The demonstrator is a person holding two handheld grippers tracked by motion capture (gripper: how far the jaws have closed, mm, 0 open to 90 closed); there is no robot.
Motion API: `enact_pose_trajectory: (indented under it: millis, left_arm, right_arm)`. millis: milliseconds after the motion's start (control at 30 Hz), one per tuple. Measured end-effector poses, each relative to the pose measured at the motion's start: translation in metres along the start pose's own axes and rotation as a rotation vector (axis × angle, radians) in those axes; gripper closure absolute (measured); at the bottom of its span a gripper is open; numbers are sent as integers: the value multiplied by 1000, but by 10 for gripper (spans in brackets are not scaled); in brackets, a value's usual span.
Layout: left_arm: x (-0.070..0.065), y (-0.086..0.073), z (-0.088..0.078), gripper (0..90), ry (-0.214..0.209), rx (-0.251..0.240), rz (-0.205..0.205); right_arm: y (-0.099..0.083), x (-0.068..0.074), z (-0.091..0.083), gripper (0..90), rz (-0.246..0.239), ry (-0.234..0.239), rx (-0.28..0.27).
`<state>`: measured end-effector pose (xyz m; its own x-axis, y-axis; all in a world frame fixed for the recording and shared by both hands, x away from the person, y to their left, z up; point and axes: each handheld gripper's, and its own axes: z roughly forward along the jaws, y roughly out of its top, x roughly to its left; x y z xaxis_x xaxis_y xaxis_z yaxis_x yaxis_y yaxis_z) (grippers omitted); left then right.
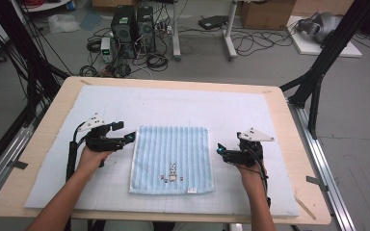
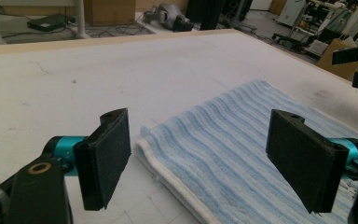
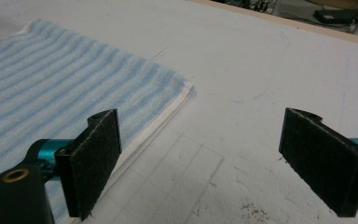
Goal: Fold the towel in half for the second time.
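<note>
left gripper [image 2: 200, 154]: jaws standing wide apart | towel [image 2: 242, 154]: lying flat between them, near corner showing | worktop [image 2: 98, 74]: stretching far behind

towel [image 3: 51, 88] cut off left, towel label [image 1: 191, 191] unreadable

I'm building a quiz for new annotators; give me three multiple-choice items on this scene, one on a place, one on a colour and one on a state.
1. Where does the towel lie?
A. between the two claws
B. left of both claws
C. on the floor

2. What colour are the towel's stripes?
A. red
B. light blue
C. green

3. How do the left claw and the right claw stand?
A. both shut on the towel
B. one open, one shut
C. both open, holding nothing

Answers:
1 A, since the high view shows the towel flat on the white mat with a claw at each side.
2 B, as every view shows pale blue ribs with a white hem.
3 C, as each gripper view shows a wide gap between empty jaws.
</note>
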<state>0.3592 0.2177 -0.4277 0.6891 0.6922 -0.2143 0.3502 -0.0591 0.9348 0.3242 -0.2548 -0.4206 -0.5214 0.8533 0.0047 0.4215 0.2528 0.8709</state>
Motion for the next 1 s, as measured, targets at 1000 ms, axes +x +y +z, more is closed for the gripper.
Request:
enact_pose_trajectory:
  millis: [1000]
  left_arm:
    - [23, 12, 41, 252, 118, 171, -57]
  right_arm:
    - [-1, 1, 6, 121, -4, 32, 20]
